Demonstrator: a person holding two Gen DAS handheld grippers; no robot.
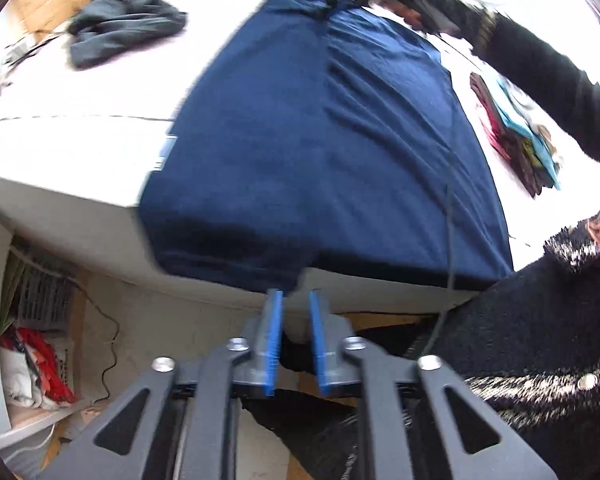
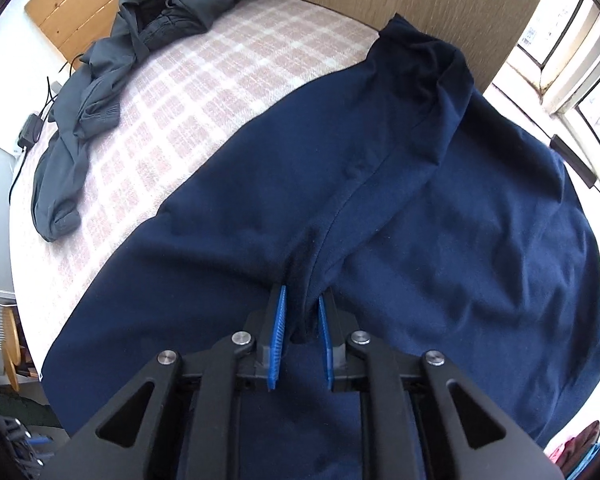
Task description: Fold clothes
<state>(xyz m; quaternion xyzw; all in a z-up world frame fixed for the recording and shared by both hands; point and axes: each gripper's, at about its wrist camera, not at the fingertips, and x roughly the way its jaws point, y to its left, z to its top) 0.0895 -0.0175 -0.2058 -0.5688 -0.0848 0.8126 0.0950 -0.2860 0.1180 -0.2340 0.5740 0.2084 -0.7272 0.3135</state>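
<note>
A navy garment (image 2: 380,208) lies spread over a checked bed (image 2: 204,80), filling the centre and right of both views, its hem hanging over the bed's near edge; no writing on it can be read. The left gripper (image 1: 296,300) has its fingers slightly apart and empty just below that hem. The right gripper (image 2: 302,300), low centre, pinches a raised fold; a grey garment (image 2: 112,80) lies upper left.

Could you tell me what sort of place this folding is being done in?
Probably a bedroom: the navy garment lies on a bed with a checked cover, a wooden headboard behind, and a window beside it.
</note>
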